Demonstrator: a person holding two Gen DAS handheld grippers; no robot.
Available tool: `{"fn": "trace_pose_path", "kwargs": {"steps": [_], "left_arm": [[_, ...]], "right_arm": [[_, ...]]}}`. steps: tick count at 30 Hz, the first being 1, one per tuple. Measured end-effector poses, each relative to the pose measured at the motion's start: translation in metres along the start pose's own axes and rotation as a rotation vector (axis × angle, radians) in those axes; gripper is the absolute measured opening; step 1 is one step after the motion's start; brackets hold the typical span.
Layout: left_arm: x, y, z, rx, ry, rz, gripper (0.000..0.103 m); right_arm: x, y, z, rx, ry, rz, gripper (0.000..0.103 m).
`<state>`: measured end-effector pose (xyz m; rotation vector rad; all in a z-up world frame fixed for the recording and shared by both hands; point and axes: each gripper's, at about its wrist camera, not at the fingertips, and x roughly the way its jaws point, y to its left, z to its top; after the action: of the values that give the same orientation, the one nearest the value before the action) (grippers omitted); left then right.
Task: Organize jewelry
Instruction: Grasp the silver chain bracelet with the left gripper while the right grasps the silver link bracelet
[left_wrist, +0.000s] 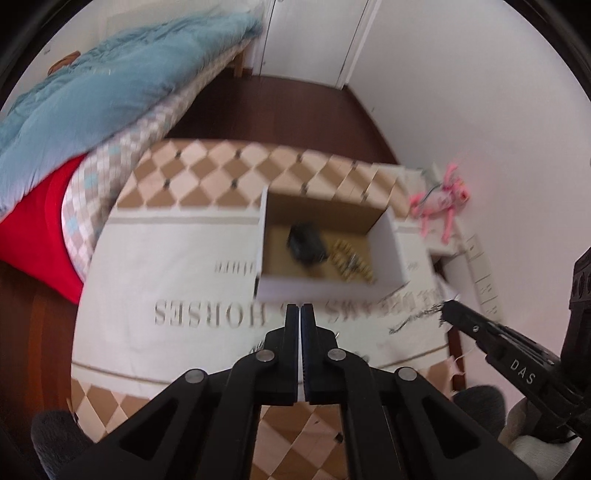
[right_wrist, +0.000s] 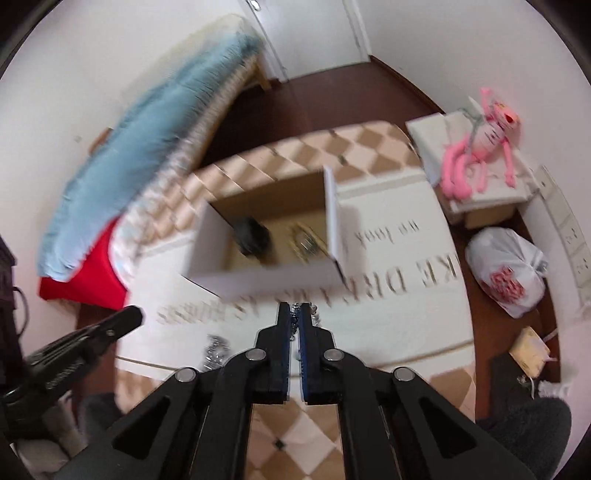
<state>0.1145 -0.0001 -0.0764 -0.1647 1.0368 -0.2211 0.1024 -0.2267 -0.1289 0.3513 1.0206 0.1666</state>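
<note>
Looking at the right gripper (right_wrist: 294, 314), its jaws are pinched nearly together on a silver chain (right_wrist: 304, 312), links poking out at the tips and down the slot between the pads. So the chain sits right in the jaws, not beside them. From the left camera the same chain (left_wrist: 421, 314) trails off the tip of that gripper (left_wrist: 448, 308) onto the cloth, so part of it still rests on the surface near its right edge.

The box (right_wrist: 273, 240) sits open in the middle of the surface, just beyond the jaws, which I'd guess is why the chain is held low and pointed that way: short hop over the near wall. Inside there's already a dark thing (right_wrist: 253, 232) and some gold pieces (right_wrist: 308, 240), too blurry to name.

Left gripper (left_wrist: 300, 314) has jaws closed with nothing in them as far as I can tell, hovering near the box's front wall. Another shiny heap (right_wrist: 216, 352) lies by the near edge, left of the right jaws, probably next up.
</note>
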Motion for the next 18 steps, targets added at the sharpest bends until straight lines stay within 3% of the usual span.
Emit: {"fn": "trace_pose_path", "kwargs": {"steps": [4, 6, 10, 11, 12, 13, 14, 18], "left_arm": [[-0.016, -0.003, 0.022, 0.020, -0.043, -0.019, 0.000], [-0.020, 0.005, 0.026, -0.020, -0.066, 0.008, 0.003], [0.000, 0.024, 0.016, -0.068, 0.006, 0.017, 0.011], [0.007, 0.030, 0.009, -0.070, 0.024, 0.032, 0.029], [0.013, 0.032, 0.003, -0.073, 0.035, 0.050, 0.064], [0.021, 0.036, -0.005, -0.076, 0.048, 0.069, 0.077], [0.029, 0.041, -0.013, -0.077, 0.057, 0.083, 0.083], [0.060, 0.050, -0.042, -0.087, 0.133, 0.112, 0.083]], "right_arm": [[-0.022, 0.025, 0.027, -0.058, -0.048, 0.048, 0.003], [-0.031, 0.036, 0.036, -0.084, -0.068, 0.062, 0.003], [-0.034, 0.043, 0.041, -0.094, -0.077, 0.082, 0.003], [-0.032, 0.043, 0.040, -0.091, -0.072, 0.087, 0.003], [-0.029, 0.043, 0.036, -0.091, -0.060, 0.091, 0.003], [-0.025, 0.041, 0.031, -0.085, -0.052, 0.090, 0.003], [-0.019, 0.040, 0.025, -0.079, -0.035, 0.092, 0.003], [0.009, 0.026, -0.006, -0.048, 0.043, 0.074, 0.003]]}}
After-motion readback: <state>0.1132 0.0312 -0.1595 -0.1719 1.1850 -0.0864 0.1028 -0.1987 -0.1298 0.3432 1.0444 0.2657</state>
